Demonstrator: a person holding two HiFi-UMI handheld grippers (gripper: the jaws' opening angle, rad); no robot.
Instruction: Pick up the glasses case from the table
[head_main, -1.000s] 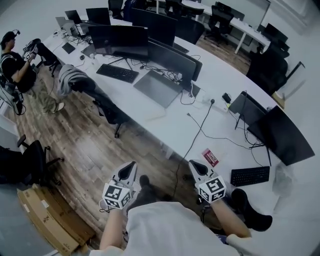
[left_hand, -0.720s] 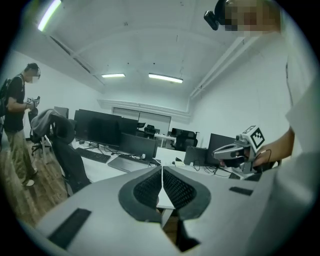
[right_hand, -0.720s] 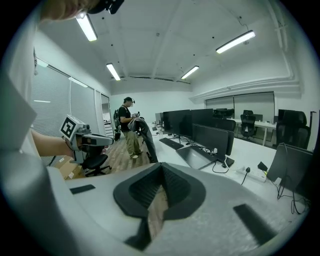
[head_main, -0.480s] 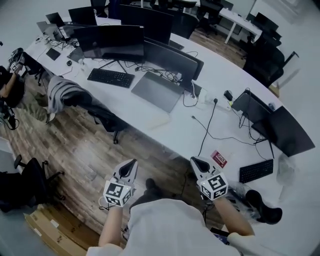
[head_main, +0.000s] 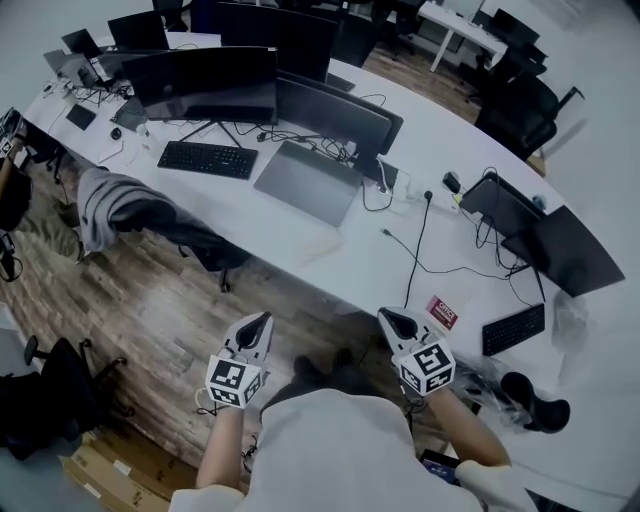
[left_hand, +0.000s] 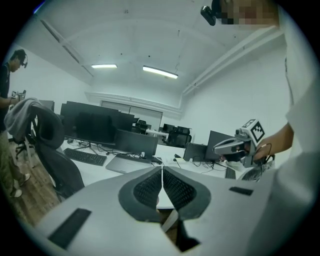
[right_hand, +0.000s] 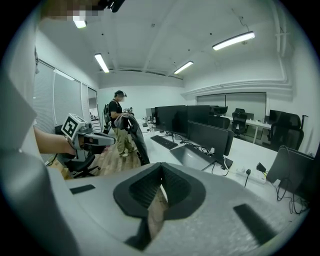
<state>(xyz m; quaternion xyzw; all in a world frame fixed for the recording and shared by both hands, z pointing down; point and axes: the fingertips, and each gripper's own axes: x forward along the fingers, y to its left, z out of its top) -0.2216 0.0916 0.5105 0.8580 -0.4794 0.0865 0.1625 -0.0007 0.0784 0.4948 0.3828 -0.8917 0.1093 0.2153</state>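
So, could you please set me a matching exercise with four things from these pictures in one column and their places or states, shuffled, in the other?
1. laptop
2. red card
3. grey jacket
4. left gripper

A. draped over a chair
B. jaws together, nothing between them
C. closed, on the table in front of the monitors
D. on the table beside the small keyboard

Pairs: 1-C, 2-D, 3-A, 4-B.

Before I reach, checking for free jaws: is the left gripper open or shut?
Shut and empty: the left gripper shows its jaws pressed together, nothing between them.
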